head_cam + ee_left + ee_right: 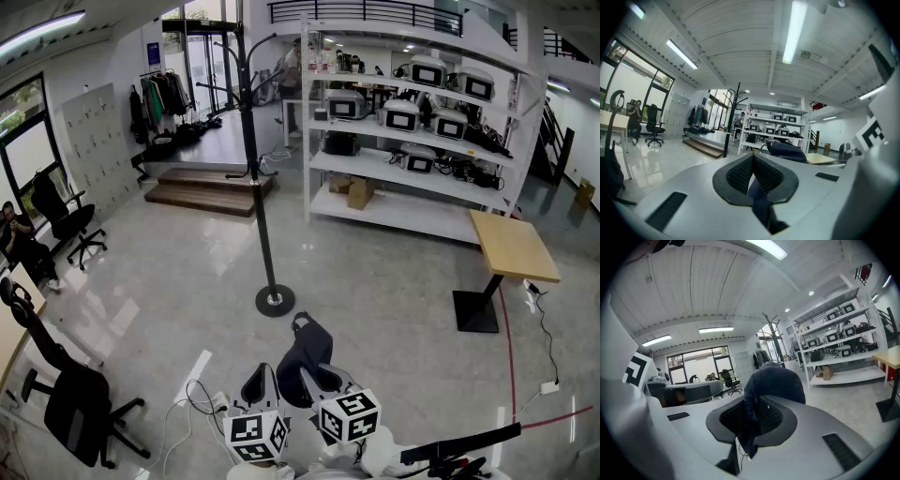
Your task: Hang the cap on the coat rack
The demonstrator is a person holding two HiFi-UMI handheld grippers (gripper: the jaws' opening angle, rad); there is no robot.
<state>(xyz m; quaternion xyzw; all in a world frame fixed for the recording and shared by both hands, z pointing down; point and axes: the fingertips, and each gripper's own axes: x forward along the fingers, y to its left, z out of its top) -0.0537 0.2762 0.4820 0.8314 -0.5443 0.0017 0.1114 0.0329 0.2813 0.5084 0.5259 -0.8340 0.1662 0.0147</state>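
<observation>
Cap [305, 361]: dark, held above the floor between my two grippers, at 6 o'clock from the coat rack [253, 159], well apart from it.
Left jaws: my left gripper [261, 386] is narrowed onto a thin strip of the cap; only its own view shows this.
Right jaws: my right gripper [323, 380] is pinched on the cap's edge.
Hard to make out: the cap's brim.
Rack base: seen in the head view only.

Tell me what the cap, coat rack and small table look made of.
Cap: dark blue cloth, matte and soft; it hangs in folds.
Coat rack: likely metal, painted black; thin pole, curved hooks, round base.
Table: pale wood-look top, matte; black base, probably metal.
</observation>
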